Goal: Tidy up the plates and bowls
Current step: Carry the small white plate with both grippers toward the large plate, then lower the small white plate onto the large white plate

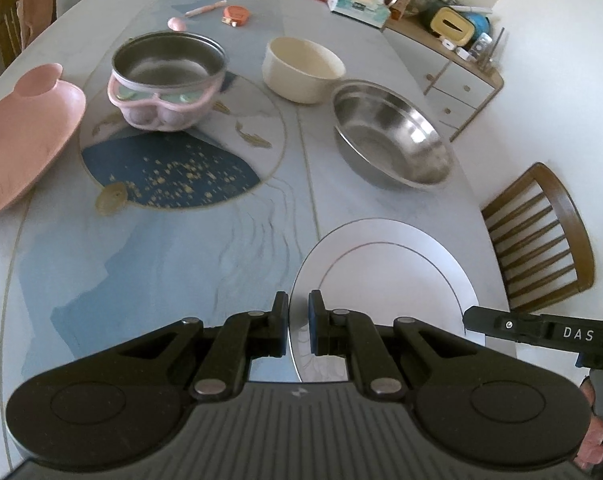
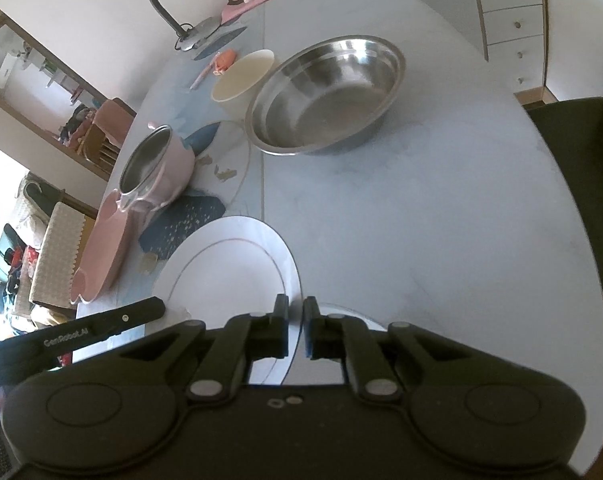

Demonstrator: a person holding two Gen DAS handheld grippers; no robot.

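Observation:
A white plate (image 1: 381, 272) with a thin ring line is held from two sides near the table's front edge. My left gripper (image 1: 298, 312) is shut on its left rim. My right gripper (image 2: 296, 312) is shut on the right rim of the same plate (image 2: 229, 268). Further back stand a wide steel bowl (image 1: 393, 136) (image 2: 325, 96), a cream bowl (image 1: 301, 68) (image 2: 241, 80) touching it, and a pink pot with a steel liner (image 1: 165, 80) (image 2: 153, 168). A pink eared plate (image 1: 21, 132) (image 2: 101, 252) lies at the left.
The patterned table (image 1: 161, 260) carries a pink spoon (image 1: 177, 23), an orange tape measure (image 1: 235, 15) and a tissue box (image 1: 357, 4) at the back. A wooden chair (image 1: 541, 240) and a drawer cabinet (image 1: 457, 88) stand to the right. A desk lamp (image 2: 161, 0) is at the far end.

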